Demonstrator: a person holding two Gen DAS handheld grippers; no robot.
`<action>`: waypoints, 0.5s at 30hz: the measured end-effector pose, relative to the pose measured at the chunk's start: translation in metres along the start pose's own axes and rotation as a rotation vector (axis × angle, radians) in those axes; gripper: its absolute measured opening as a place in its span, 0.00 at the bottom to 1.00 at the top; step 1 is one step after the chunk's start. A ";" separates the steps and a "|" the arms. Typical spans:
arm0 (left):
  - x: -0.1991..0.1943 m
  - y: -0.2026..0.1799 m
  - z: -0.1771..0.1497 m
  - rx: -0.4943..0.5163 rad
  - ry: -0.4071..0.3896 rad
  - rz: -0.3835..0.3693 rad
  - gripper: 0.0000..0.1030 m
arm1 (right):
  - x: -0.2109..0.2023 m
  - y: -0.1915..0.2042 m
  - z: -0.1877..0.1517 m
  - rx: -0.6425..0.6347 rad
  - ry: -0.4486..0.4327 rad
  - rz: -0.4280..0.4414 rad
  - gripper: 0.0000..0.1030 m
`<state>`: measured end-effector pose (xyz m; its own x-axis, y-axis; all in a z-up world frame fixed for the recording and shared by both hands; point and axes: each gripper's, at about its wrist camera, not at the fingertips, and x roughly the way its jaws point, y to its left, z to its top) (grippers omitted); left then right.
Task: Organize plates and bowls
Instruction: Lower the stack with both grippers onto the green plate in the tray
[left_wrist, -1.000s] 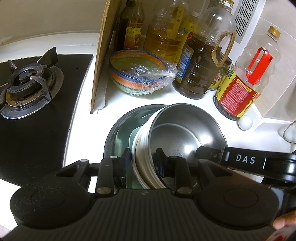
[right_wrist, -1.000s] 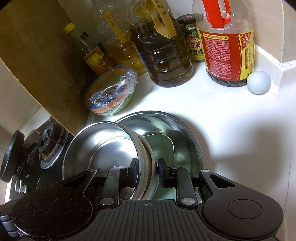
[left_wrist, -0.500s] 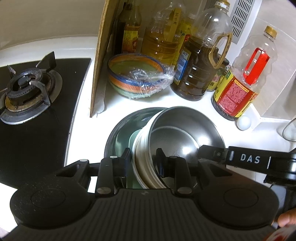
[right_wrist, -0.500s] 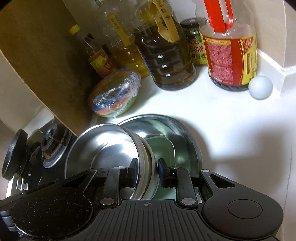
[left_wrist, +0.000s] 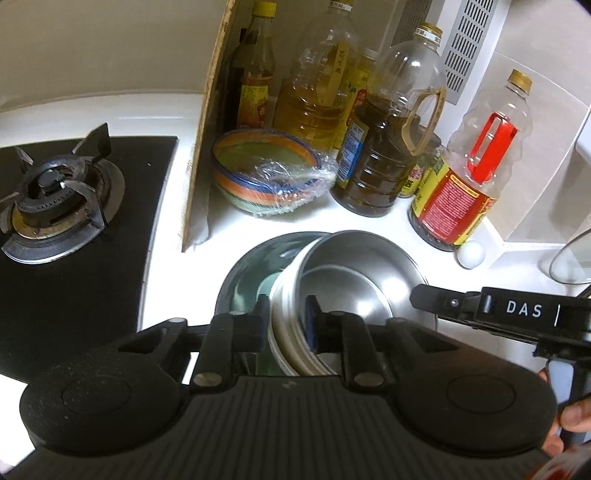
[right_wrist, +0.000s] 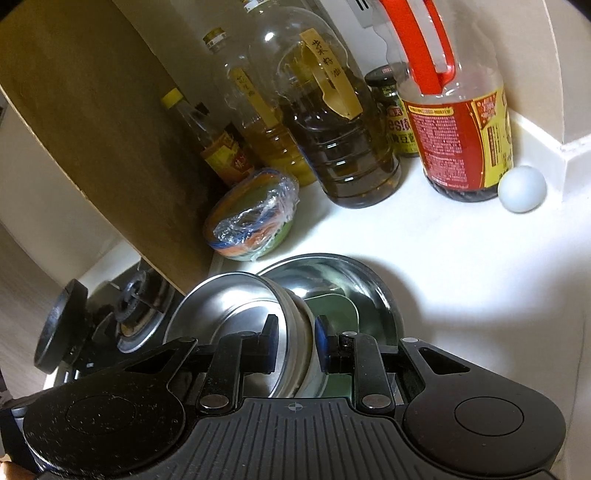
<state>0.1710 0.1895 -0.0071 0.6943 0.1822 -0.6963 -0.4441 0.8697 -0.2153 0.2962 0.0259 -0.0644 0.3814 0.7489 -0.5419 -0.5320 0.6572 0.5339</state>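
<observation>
Left gripper (left_wrist: 287, 325) fingers clamp the near rim of a stack of bowls (left_wrist: 354, 284), one finger outside the rim, one inside the steel top bowl; the jaws have just been closing, with the rim between them. Right gripper (right_wrist: 295, 341) fingers pinch the same stack (right_wrist: 229, 314) from the opposite side, one finger inside the steel bowl, the other on the white outer wall; narrow gap, rim held. In the left view the right gripper (left_wrist: 424, 295) reaches in from the right, reaching the steel bowl's far rim, and part of a hand (left_wrist: 570, 417) shows at lower right.

The stack is tilted, steel bowl on top with white rims under it, and sits inside a wider shallow steel basin (left_wrist: 251, 266) on the white desk (left_wrist: 170, 236). A pale green dish (right_wrist: 332, 314) lies in the basin beside the stack. Can't tell if the stack touches the dish.

Black gas stove (left_wrist: 55, 199) to the left on the desk. A brown board (left_wrist: 207, 129) stands upright between stove and the back corner. Behind the basin, a striped bowl covered in plastic wrap (left_wrist: 269, 177). Further back, a row of oil bottles (left_wrist: 380, 147) and a bottle with a red handle (left_wrist: 469, 177). A small white ball (left_wrist: 471, 254) sits just beside that bottle's base
</observation>
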 end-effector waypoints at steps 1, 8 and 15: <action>0.000 -0.001 -0.001 0.000 0.000 -0.004 0.11 | 0.000 -0.001 0.000 0.008 -0.001 0.007 0.11; 0.003 0.001 0.006 -0.013 0.027 -0.014 0.11 | 0.000 -0.003 0.006 0.072 0.024 0.012 0.11; 0.006 0.000 0.013 -0.012 0.066 -0.014 0.11 | 0.002 -0.006 0.020 0.170 0.094 -0.003 0.12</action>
<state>0.1825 0.1966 -0.0027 0.6615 0.1392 -0.7369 -0.4419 0.8663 -0.2330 0.3152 0.0256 -0.0560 0.3064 0.7411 -0.5974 -0.3923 0.6701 0.6302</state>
